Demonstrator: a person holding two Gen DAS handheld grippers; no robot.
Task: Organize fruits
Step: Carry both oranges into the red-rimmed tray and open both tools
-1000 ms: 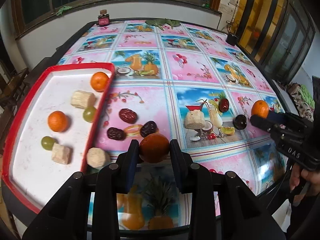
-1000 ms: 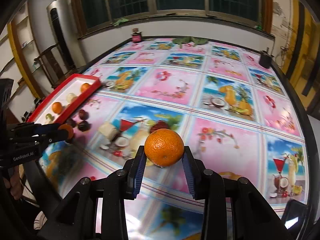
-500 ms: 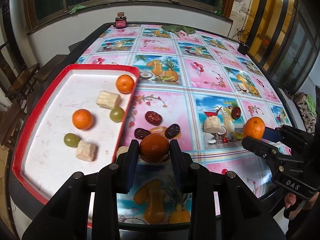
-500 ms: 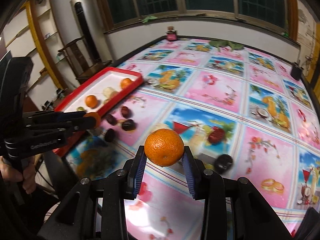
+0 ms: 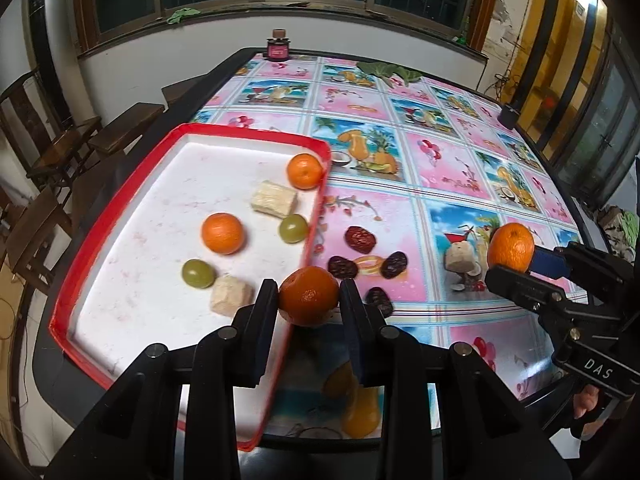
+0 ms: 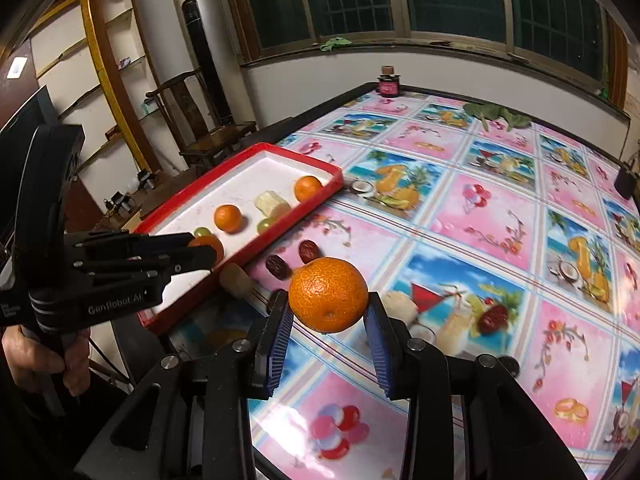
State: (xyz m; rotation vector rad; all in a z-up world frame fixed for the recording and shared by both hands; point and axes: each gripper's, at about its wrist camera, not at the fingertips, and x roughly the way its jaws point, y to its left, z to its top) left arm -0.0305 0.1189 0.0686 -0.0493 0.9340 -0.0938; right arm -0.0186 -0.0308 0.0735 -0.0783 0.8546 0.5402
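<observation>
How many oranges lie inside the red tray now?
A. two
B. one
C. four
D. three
A: the red tray holds two oranges, one near its far corner and one mid-tray; the other two oranges sit in the claws.

Right gripper (image 5: 516, 258) body, white lettering: "DAS"
Left gripper (image 6: 208, 250) side, white lettering: "GenRobot.AI"
Left gripper handle, small white print: too small to read
</observation>
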